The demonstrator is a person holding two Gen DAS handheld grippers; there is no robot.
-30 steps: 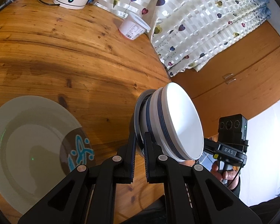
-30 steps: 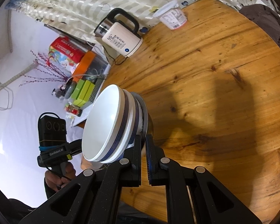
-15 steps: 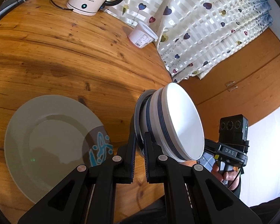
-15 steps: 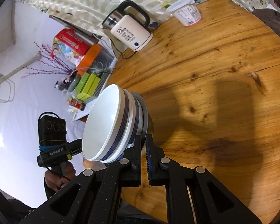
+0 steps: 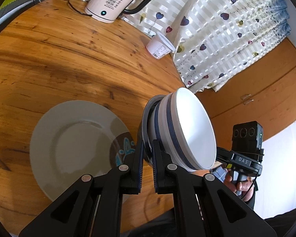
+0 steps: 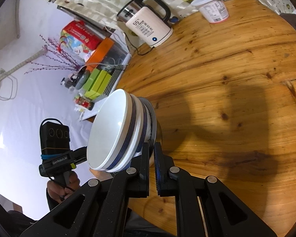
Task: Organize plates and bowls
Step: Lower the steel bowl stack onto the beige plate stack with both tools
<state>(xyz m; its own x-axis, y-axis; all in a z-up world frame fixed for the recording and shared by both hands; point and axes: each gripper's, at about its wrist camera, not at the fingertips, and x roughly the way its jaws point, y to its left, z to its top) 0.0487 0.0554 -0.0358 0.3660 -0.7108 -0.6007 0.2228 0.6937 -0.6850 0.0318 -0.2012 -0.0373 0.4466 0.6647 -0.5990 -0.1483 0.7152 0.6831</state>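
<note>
A stack of white bowls with blue bands [image 5: 187, 130] is held on its side above the round wooden table [image 5: 59, 55]. My left gripper [image 5: 147, 148] is shut on the rim of the outermost dark-edged bowl. My right gripper [image 6: 151, 150] is shut on the same stack [image 6: 116, 130] from the opposite side. A flat grey plate with a blue mark [image 5: 75, 146] lies on the table just left of the stack in the left wrist view. The other gripper's handle and hand show behind the bowls in each view.
A white electric kettle [image 5: 116, 0] with its cord and a yogurt tub [image 5: 159, 46] stand at the table's far edge by a heart-print curtain [image 5: 227, 29]. Boxes and bottles [image 6: 92, 79] sit on a side surface beyond the table's left edge.
Both grippers have carried the bowl stack over the table; the plate has shifted right toward the stack in the left view, and the kettle and tub show more fully.
</note>
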